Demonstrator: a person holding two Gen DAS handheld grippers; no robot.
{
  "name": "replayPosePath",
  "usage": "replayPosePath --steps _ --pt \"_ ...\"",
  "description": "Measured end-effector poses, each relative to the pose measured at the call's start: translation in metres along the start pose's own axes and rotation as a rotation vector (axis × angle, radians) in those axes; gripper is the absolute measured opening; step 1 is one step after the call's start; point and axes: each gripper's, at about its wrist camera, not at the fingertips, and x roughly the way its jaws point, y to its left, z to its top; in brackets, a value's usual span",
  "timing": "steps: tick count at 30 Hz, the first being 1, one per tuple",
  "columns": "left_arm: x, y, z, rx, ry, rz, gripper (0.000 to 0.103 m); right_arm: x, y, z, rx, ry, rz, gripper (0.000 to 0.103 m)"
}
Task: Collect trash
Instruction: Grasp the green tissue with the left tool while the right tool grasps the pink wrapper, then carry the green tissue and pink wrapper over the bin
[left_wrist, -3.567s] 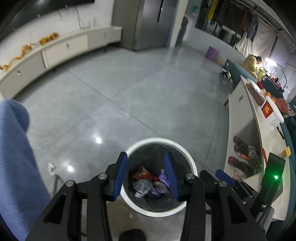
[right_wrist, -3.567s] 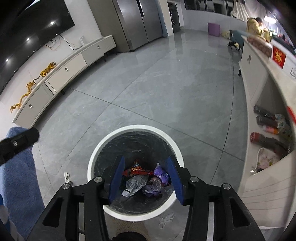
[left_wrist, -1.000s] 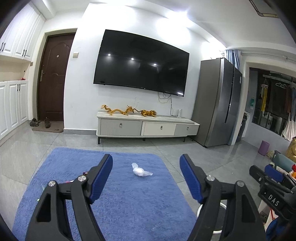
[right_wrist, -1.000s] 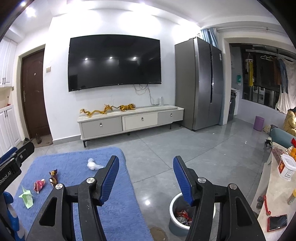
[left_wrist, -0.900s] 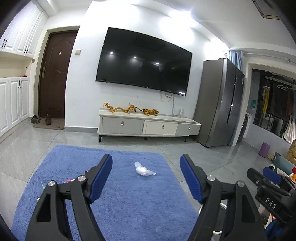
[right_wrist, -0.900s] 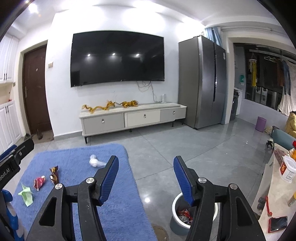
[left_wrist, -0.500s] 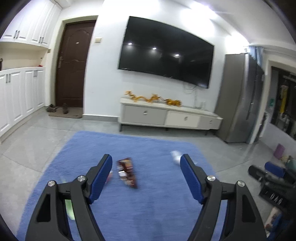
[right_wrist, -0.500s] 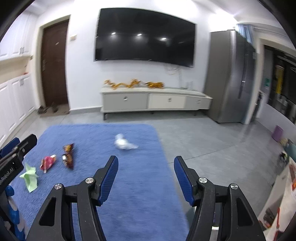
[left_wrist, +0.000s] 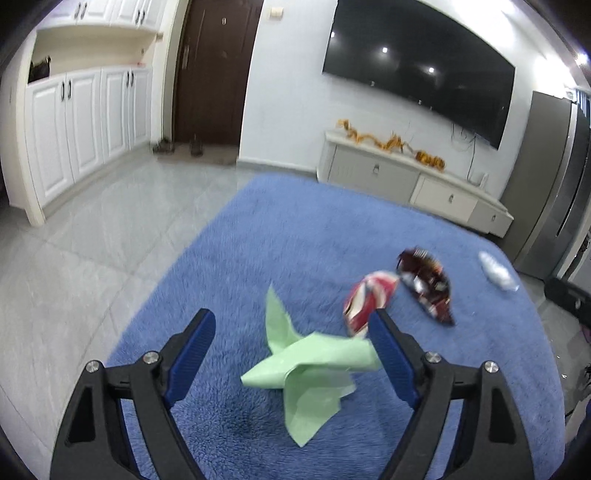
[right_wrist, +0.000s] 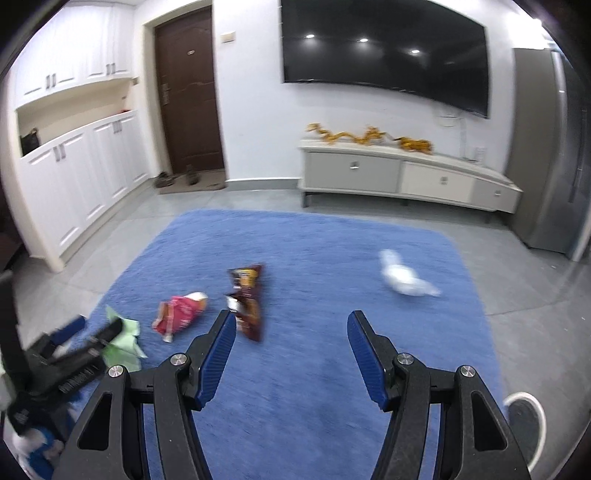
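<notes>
No clearly legible text, seemingly.

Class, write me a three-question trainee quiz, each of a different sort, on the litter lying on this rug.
1. True or false: the green paper lies on the blue rug.
2. How many pieces of litter lie on the rug?
3. The left hand-held gripper frames: A) the green paper B) the dark wrapper C) the white crumpled bag

Key
1. True.
2. Four: green paper, red wrapper, dark wrapper, white crumpled bag.
3. A; its jaws are opening, pads clear of the paper.
</notes>
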Motion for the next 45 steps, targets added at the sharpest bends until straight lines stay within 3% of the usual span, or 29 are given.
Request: replayPosePath --steps 9,17,24,25,31,34,45 --pt "0.027 0.004 -0.004 -0.037 0.113 -0.084 0.082 0.064 0.047 0.011 -0.058 0.089 0.202 0.06" --pt "0.031 0.008 -0.005 -0.052 0.132 -0.158 0.05 0.115 0.073 0.012 -0.044 0.205 0.32 0.06" --pt "0.031 0.013 -0.005 -0.075 0.135 -0.179 0.047 0.141 0.078 0.009 0.015 0.265 0.366 0.06" --pt "0.031 0.015 -0.005 -0.076 0.135 -0.18 0.047 0.146 0.077 0.007 0.031 0.281 0.382 0.055" --pt "0.028 0.018 -0.006 -0.077 0.133 -0.184 0.041 0.133 0.07 0.009 0.042 0.269 0.399 0.034" --pt "0.024 0.017 -0.004 -0.075 0.119 -0.205 0.03 0.121 0.067 0.009 0.042 0.249 0.404 0.031" --pt "-0.007 0.003 -0.006 -0.044 0.068 -0.214 0.027 0.049 0.04 0.007 0.088 0.141 0.375 0.029"
